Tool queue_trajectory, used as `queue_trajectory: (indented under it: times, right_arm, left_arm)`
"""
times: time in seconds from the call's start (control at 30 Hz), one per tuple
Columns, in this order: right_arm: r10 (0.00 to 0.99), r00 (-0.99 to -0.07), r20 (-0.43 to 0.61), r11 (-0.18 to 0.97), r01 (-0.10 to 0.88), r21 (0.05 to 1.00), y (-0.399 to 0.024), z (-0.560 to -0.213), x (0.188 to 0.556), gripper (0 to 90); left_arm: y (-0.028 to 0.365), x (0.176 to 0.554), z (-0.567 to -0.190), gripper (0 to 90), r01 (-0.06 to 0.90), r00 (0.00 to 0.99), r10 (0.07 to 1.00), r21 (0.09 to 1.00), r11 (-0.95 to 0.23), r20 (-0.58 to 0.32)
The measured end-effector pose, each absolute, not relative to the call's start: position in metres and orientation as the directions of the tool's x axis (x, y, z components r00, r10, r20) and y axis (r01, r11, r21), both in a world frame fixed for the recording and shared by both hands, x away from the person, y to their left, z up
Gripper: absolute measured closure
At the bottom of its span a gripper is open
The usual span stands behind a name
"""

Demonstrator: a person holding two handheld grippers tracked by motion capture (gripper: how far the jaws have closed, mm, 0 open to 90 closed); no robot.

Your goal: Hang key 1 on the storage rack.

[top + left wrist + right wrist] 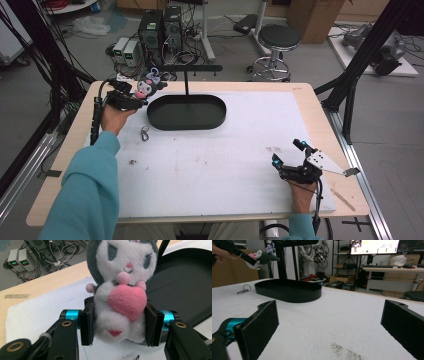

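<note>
The left gripper [117, 326] holds a plush toy [120, 290] by its lower body, one pad pressed into each side — a sensible place to pinch it, since the big head and the pink heart stay free and the soft body gives the pads something to bite. In the high view the toy [149, 84] hangs in the air at the far left of the table, just beside the left end of the black oval tray [186, 113] and clear of the white mat [210, 160]. The tray carries an upright post with a crossbar [190, 68] above it, which looks like a stand for hanging things; the toy is held at about that height, so my guess is that it is meant for the bar or the tray.

A small metal clip [145, 133] lies loose on the mat near the tray's left end, touching nothing.

The right gripper [288, 159] rests low over the near right part of the mat, well apart from all this — its jaws stand wide with nothing between them, ready but idle.
</note>
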State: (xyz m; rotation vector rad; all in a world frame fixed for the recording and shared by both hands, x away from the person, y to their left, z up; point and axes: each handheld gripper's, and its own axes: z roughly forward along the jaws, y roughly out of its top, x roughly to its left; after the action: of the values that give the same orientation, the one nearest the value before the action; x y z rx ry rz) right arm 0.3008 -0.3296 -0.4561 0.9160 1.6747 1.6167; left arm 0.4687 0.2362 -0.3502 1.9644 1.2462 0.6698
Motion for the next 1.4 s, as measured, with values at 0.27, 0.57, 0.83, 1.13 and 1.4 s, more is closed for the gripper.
queue_trajectory:
  times: [0.27, 0.57, 0.83, 1.13, 1.4]
  right_arm:
    - [0.827, -0.561, 0.018, 0.012, 0.050, 0.999, -0.330, -0.456, 0.301, 0.7]
    - [0.827, -0.561, 0.018, 0.012, 0.050, 0.999, -0.330, -0.456, 0.301, 0.7]
    - [0.828, -0.561, 0.026, 0.007, 0.056, 0.998, -0.330, -0.456, 0.301, 0.7]
    - [0.830, -0.558, 0.021, 0.012, 0.054, 0.998, -0.329, -0.456, 0.301, 0.7]
    - [0.832, -0.555, 0.016, 0.017, 0.055, 0.998, -0.329, -0.456, 0.301, 0.7]
  left_arm:
    - [0.238, 0.469, -0.351, 43.2, 0.525, 0.412, 0.910, 0.803, -0.282, 0.050]
    - [0.247, 0.460, -0.345, 1.7, 0.300, 0.505, 0.856, 0.907, -0.296, 0.112]
    - [0.250, 0.439, -0.335, 1.7, 0.204, 0.544, 0.830, 0.941, -0.271, 0.121]
    - [0.263, 0.404, -0.336, 1.7, 0.117, 0.594, 0.796, 0.967, -0.226, 0.114]
    - [0.270, 0.365, -0.349, 1.7, 0.065, 0.633, 0.769, 0.983, -0.171, 0.092]
